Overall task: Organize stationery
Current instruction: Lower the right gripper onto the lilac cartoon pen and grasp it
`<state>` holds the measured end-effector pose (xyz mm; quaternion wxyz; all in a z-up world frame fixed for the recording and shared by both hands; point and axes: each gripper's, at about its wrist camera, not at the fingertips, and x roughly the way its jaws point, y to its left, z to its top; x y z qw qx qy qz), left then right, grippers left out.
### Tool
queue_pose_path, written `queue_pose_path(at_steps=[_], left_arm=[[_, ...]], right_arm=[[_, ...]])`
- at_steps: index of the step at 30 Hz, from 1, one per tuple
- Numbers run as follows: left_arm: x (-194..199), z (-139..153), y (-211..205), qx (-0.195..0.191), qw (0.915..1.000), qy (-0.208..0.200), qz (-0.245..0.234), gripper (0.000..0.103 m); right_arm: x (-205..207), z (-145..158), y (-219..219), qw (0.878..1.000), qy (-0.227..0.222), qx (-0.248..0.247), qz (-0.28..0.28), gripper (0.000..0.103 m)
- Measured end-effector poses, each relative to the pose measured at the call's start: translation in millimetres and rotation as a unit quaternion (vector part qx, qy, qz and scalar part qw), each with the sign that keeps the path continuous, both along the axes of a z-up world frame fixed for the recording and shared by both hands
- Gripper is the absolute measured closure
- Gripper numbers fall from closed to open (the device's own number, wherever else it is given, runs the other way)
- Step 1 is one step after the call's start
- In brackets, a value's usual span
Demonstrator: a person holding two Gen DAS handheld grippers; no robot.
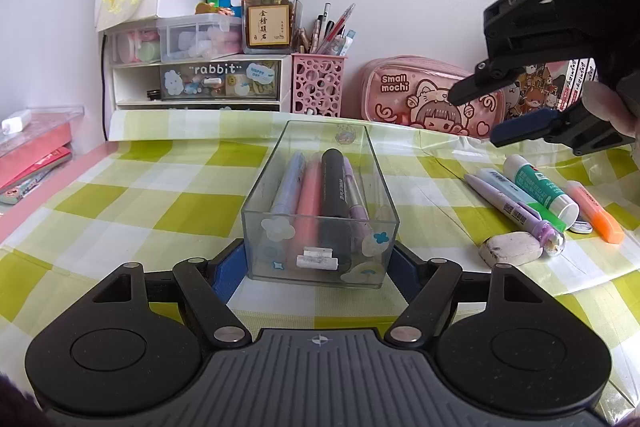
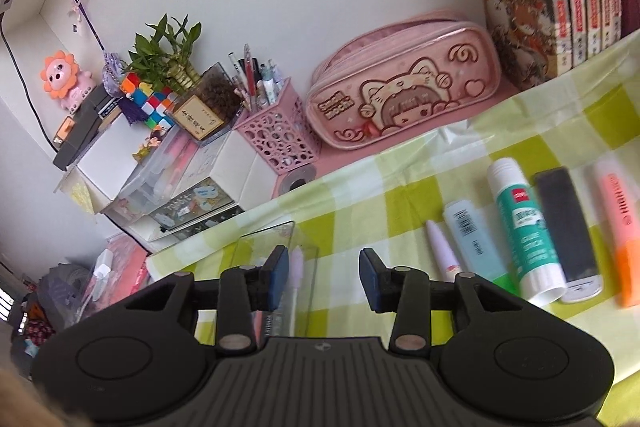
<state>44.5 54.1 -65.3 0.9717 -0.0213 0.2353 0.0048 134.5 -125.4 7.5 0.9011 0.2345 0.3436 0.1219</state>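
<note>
While several pens already lie lengthwise in the clear box (image 1: 320,203), the loose pieces wait in a row to the right of it on the checked surface (image 1: 120,195): a purple pen (image 1: 508,205), a pale blue marker (image 1: 505,187), a glue stick (image 1: 540,187), an orange highlighter (image 1: 596,211), and a grubby eraser (image 1: 510,247) nearest the camera. From the right wrist view a flat black piece (image 2: 564,227) lies between the glue stick and the highlighter; what it is I cannot tell.

All of these look light and stiff. The glue stick is a smooth round plastic tube, likely to roll or slip, so a hold across its middle, square to its length, seems safest. The eraser is softer and should grip easily across its short side.

The long pieces lie roughly side by side, their long axes running from the near right towards the far side of the box. The glue stick's white cap end points towards the camera.

The left tongs (image 1: 320,263) are clenched on the near end of the box, pads pressing its two side walls. The right tongs (image 1: 486,115) hang above the surface, to the right of the box and over the loose row, released and empty, with nothing between the pads.
</note>
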Motion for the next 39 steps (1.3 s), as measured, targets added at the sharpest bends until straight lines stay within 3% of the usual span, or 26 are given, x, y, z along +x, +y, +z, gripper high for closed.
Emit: queue_pose_path(at_steps=[6, 14, 27, 29, 31, 32, 34, 39], left_arm=[[-0.1, -0.1, 0.2, 0.0, 1.0, 0.0, 0.0, 0.03], [0.2, -0.1, 0.6, -0.001, 1.0, -0.001, -0.001, 0.03], [0.6, -0.3, 0.1, 0.002, 1.0, 0.0, -0.001, 0.03], [0.5, -0.3, -0.3, 0.002, 1.0, 0.0, -0.001, 0.03], [0.6, -0.3, -0.2, 0.001, 1.0, 0.0, -0.001, 0.03], [0.6, -0.3, -0.3, 0.002, 1.0, 0.0, -0.001, 0.03], [0.6, -0.3, -0.2, 0.002, 1.0, 0.0, -0.001, 0.03], [0.6, -0.4, -0.4, 0.001, 1.0, 0.0, -0.001, 0.03]], right_arm=[[-21.0, -4.2, -8.3, 0.996, -0.029, -0.087, -0.015, 0.039], [-32.2, -5.2, -12.0, 0.987, -0.05, -0.155, -0.009, 0.033], [-28.7, -7.3, -55.3, 0.984, -0.032, -0.17, -0.03, 0.028], [-29.4, -9.4, -60.2, 0.988, -0.034, -0.15, -0.023, 0.031], [-26.9, -12.6, -61.2, 0.992, -0.025, -0.125, -0.009, 0.054], [-25.8, -14.1, -60.0, 0.992, -0.021, -0.121, -0.002, 0.056], [-24.1, -17.0, -52.3, 0.993, -0.017, -0.119, 0.019, 0.07], [-17.0, -26.2, -31.3, 0.991, 0.001, -0.118, 0.068, 0.078]])
